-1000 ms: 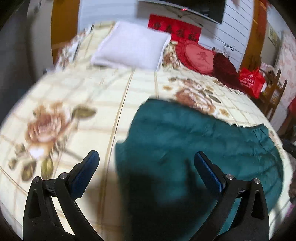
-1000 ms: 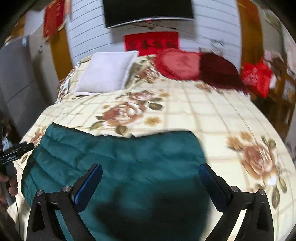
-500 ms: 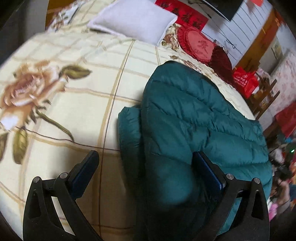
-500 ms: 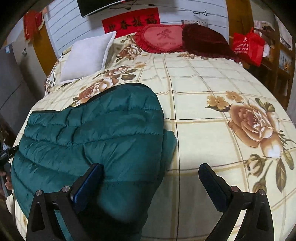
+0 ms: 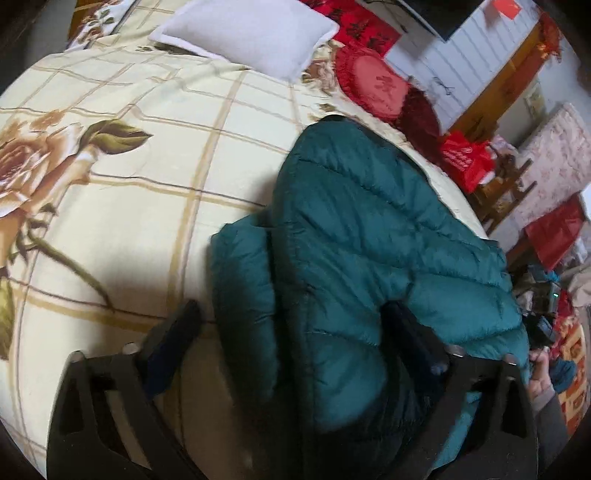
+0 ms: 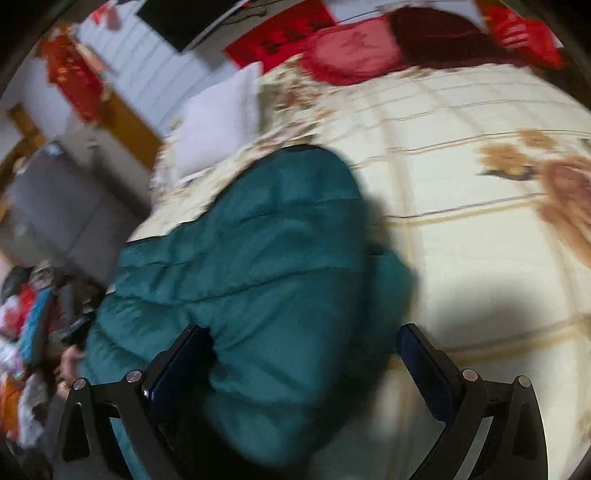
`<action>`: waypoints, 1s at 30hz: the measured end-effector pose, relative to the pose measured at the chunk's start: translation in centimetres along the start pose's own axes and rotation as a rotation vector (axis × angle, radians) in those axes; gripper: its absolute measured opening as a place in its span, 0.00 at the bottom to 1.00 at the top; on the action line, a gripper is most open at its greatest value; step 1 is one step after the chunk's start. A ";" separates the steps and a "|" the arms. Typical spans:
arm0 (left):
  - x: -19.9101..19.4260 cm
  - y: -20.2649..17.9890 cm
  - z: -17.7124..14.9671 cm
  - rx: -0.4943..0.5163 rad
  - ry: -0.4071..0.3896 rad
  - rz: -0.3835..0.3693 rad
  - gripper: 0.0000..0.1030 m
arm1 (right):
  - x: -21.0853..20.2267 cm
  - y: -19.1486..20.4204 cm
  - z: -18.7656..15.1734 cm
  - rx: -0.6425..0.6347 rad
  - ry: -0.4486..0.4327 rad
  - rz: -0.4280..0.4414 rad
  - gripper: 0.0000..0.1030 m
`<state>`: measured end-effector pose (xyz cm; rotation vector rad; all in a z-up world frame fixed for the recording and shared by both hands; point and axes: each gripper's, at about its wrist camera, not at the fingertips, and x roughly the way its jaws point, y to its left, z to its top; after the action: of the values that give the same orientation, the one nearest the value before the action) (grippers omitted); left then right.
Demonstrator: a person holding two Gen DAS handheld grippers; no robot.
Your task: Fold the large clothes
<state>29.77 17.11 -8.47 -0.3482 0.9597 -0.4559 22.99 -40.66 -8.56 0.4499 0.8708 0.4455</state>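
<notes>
A dark teal quilted down jacket lies on a bed with a cream floral cover. My left gripper is open, low over the jacket's near left end, with padded folds bulging between its fingers. My right gripper is open too, its fingers on either side of the jacket's near right end. The right wrist view is blurred. The jacket hides part of each gripper's inner finger.
A white pillow and red heart cushions lie at the head of the bed. A red bag and wooden chair stand to the right. A person's hand with a dark device is at the bed's edge.
Both grippers have come down and closer to the jacket, each tilting, so the jacket now fills the space between their fingers. Both stay open. The jacket looks more bunched up.
</notes>
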 end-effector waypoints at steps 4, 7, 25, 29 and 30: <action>-0.4 -1.1 0.0 0.040 -0.032 0.002 0.51 | 0.8 0.5 0.2 -0.015 0.004 0.039 0.89; -1.3 -2.3 -0.4 0.041 -0.066 0.042 0.34 | 0.8 1.0 0.3 -0.048 -0.008 0.037 0.63; -8.8 -4.7 -9.8 -0.101 -0.111 0.104 0.48 | -5.4 4.7 -0.6 -0.140 -0.045 0.060 0.47; -8.9 -3.6 -10.1 -0.150 -0.112 0.129 0.69 | -4.0 1.9 -0.8 0.044 0.004 0.012 0.62; -9.3 -3.5 -10.1 -0.153 -0.115 0.126 0.69 | -4.6 1.4 -0.7 0.098 -0.021 0.024 0.62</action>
<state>15.91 18.13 -5.68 -0.4453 0.9006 -0.2456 19.56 -41.91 -5.37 0.5547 0.8700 0.4206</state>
